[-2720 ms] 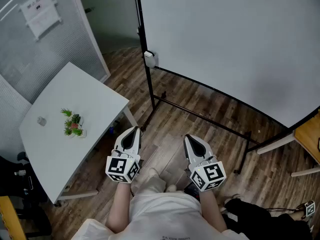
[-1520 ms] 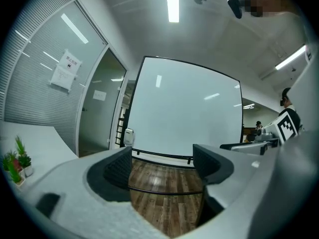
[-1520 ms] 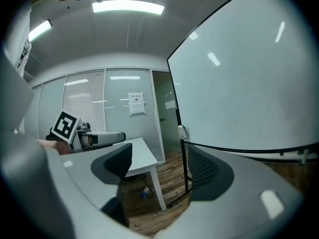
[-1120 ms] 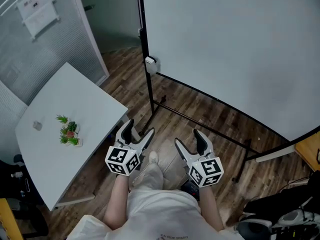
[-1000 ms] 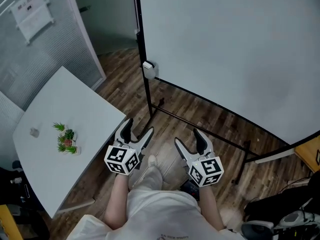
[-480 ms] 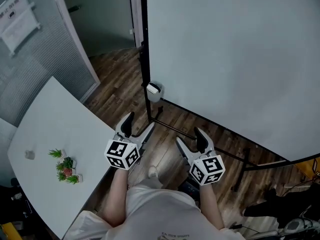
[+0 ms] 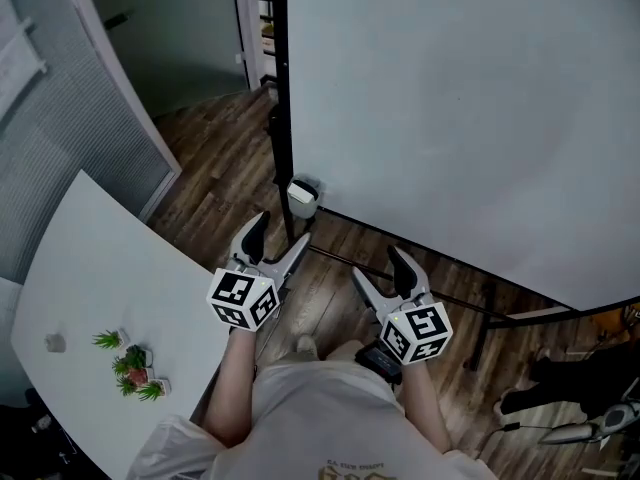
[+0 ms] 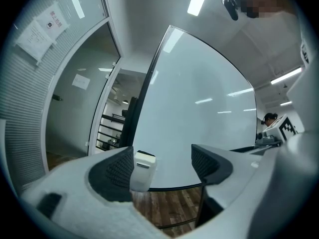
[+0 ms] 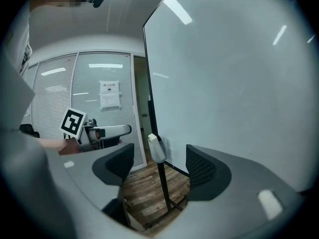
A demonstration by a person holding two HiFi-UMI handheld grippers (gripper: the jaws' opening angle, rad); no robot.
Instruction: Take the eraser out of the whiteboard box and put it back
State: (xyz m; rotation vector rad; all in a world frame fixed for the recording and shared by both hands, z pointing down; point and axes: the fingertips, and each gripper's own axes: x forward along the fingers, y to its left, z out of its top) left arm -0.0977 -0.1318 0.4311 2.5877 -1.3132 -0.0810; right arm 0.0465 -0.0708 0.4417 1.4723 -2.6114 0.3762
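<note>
A small clear whiteboard box [image 7: 303, 197] hangs at the lower left corner of the whiteboard [image 7: 470, 108], on its black post. A white eraser [image 8: 144, 158] stands in it, its top poking out of the box [image 8: 140, 174]. My left gripper [image 7: 278, 238] is open and empty, just below and in front of the box. My right gripper [image 7: 380, 269] is open and empty too, further right and lower. In the right gripper view the box [image 9: 158, 151] with the eraser [image 9: 152, 138] shows ahead between the jaws, still some way off.
A white table [image 7: 90, 268] with a small potted plant [image 7: 132, 371] stands at the left. Black stand legs [image 7: 482, 320] run under the whiteboard on the wooden floor. A glass partition [image 7: 70, 78] and doorway lie at the back left. Dark gear [image 7: 575, 383] lies at the lower right.
Both grippers went from shut to open. I have moved toward the whiteboard's left post, so the box now sits much closer to the left gripper. The table has slid off to the left.
</note>
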